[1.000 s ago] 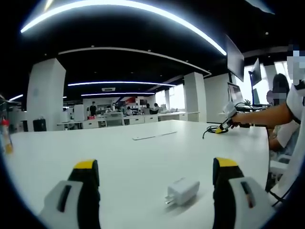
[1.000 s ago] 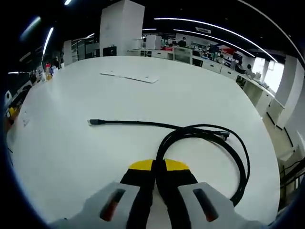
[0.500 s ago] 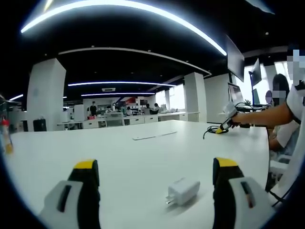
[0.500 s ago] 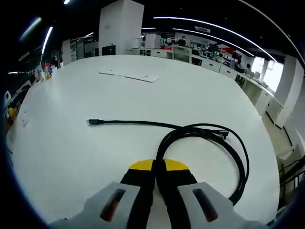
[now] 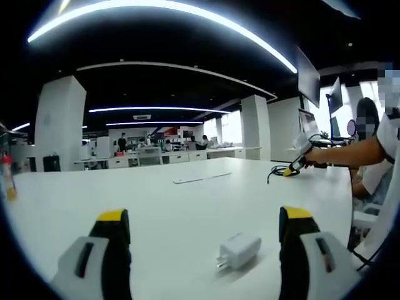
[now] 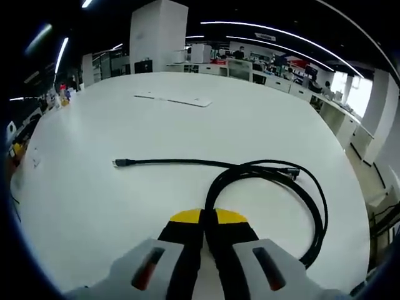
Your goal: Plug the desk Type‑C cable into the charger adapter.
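the left gripper (image 5: 203, 219) hangs low over the white counter (image 5: 187, 194) with its yellow-tipped jaws wide apart and nothing between them; the white charger adapter (image 5: 239, 250) lies flat on the counter in the gap, nearer the right-hand jaw and touching neither; across the counter the right gripper (image 6: 209, 219) has its jaws pressed together on the black type-c cable (image 6: 262, 178), a bend of the cable running in at the tips, though how firmly it is pinched cannot be told; the rest of the cable lies in a loose loop on the counter, with one plug end (image 6: 122, 162) stretched out to the left of the right gripper view and a second connector (image 6: 292, 173) resting at the far side of the loop; from the left gripper view the right gripper shows small in the distance, well apart from the adapter; by these pictures the cable appears taken up, while the adapter is not yet grasped, and bringing plug to port and seating it remains to be done.
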`<state>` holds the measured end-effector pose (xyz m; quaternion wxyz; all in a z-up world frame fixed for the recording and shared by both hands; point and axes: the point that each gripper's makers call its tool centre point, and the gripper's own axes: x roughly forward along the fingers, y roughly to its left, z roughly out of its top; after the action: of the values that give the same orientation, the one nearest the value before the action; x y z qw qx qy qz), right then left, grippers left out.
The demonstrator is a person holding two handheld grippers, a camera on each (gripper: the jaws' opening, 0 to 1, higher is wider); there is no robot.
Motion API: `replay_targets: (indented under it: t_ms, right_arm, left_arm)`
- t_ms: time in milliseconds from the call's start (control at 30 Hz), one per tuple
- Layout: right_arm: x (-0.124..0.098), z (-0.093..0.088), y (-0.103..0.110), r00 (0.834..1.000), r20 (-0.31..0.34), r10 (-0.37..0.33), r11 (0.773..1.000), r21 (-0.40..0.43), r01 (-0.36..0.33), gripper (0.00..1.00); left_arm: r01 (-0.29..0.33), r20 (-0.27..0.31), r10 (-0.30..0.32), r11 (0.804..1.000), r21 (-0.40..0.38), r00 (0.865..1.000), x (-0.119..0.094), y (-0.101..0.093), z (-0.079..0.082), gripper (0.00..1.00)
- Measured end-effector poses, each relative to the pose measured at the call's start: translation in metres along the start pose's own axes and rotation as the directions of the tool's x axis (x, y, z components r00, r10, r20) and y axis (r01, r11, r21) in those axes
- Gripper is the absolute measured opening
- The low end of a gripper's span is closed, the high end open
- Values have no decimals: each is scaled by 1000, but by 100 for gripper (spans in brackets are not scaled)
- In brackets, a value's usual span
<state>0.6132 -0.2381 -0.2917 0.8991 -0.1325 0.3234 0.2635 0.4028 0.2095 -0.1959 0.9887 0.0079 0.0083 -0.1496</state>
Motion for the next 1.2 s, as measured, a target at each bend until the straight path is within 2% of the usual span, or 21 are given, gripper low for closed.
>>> replay_targets:
  t_ms: [133,167,200,233,433,700,800,1000,1067,1200]
  right_arm:
    - [-1,-1,3,1000,-7,9,1000,2,-9,5]
    - [2,-5,-7,998,-19,53,997,49,-52,5]
    - [5,-4,-31,999,-18,46,998,39,-45,5]
    - [6,-5,-36,998,-20,52,998,45,-51,5]
    - [8,-3,-37,999,-23,42,999,11,-42,5]
    - [4,-5,-21,999,-20,49,999,13,-49,5]
    - [-1,-5,-1,996,-19,85,996,30,-84,5]
    - [-2,-4,15,993,-25,115,993,20,-114,5]
    - [-5,-3,30,992,-25,121,993,18,-120,5]
    - [-5,-3,35,990,-25,136,991,19,-135,5]
  left_arm:
    - [0,-1,0,1000,-2,1000,0,0,0,100]
    - [0,-1,0,1000,-1,1000,0,0,0,100]
    - [0,-1,0,1000,0,1000,0,0,0,100]
    - [0,-1,0,1000,0,1000,0,0,0,100]
    - [0,-1,0,1000,2,1000,0,0,0,100]
    - [2,-1,-2,1000,8,1000,-1,-2,1,100]
    - [3,-4,-3,1000,6,1000,-1,-2,1,100]
    - [7,-6,-7,1000,1,1000,0,-3,0,100]
    - [7,-5,-7,1000,5,1000,0,-3,1,100]
    - [6,-7,-6,1000,6,1000,0,-3,0,100]
